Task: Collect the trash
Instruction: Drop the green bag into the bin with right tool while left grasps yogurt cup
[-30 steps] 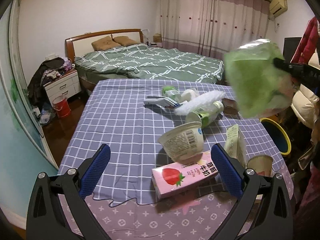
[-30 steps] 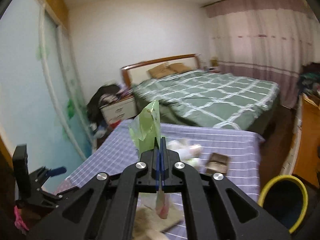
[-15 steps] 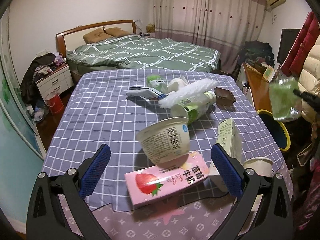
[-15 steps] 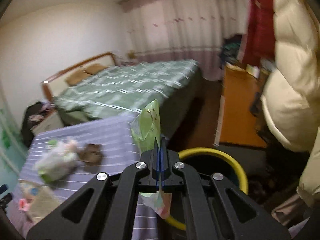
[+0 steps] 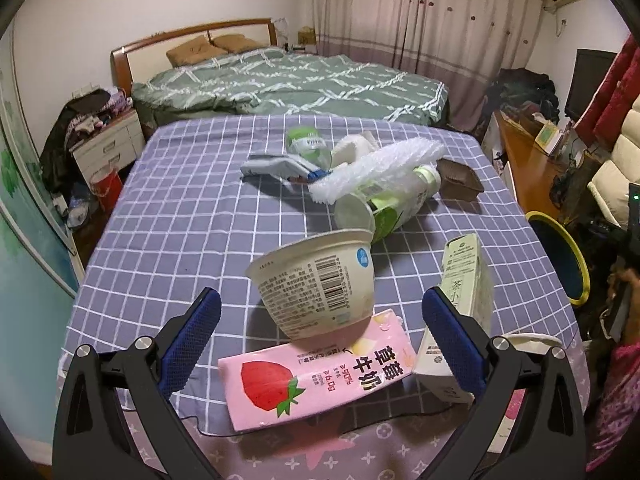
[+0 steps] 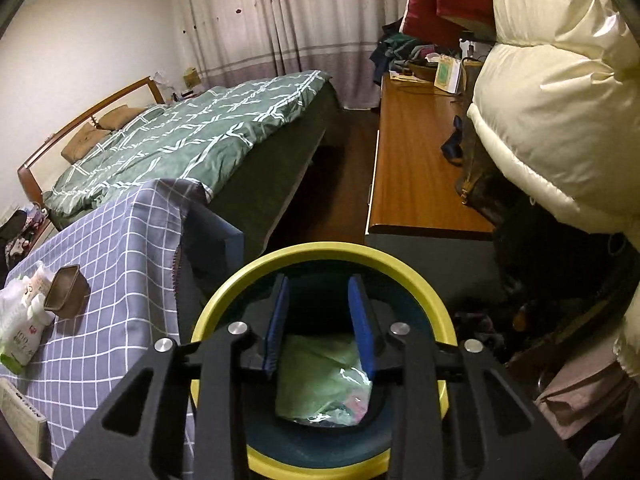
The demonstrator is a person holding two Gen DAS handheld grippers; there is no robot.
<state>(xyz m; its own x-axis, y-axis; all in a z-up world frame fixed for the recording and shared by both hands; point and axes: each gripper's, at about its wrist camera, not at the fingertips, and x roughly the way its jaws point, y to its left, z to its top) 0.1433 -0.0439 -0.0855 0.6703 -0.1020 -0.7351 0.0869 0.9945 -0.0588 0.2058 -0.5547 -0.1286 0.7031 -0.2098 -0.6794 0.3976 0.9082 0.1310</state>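
Observation:
My right gripper (image 6: 322, 322) is open over the yellow-rimmed blue bin (image 6: 320, 252); a green plastic bag (image 6: 320, 380) lies inside the bin below the jaws. The bin also shows at the table's right side in the left wrist view (image 5: 560, 256). My left gripper (image 5: 320, 332) is open and empty, low over the near table edge. Between its fingers sit a white yogurt tub (image 5: 320, 284) on its side and a pink strawberry milk carton (image 5: 320, 376). A green-white tea carton (image 5: 466, 280) stands by the right finger.
Farther on the checked tablecloth (image 5: 180, 220) lie a green-label bottle (image 5: 396, 204), bubble wrap (image 5: 376, 172), a clear bottle (image 5: 306, 144), a brown tray (image 5: 458, 176) and a paper cup (image 5: 528, 340). A bed (image 5: 288, 84) stands behind, a wooden desk (image 6: 416, 168) to the right.
My right gripper swung from the table to above the bin, opened, and the green bag dropped into the bin. My left gripper moved closer to the tub and pink carton.

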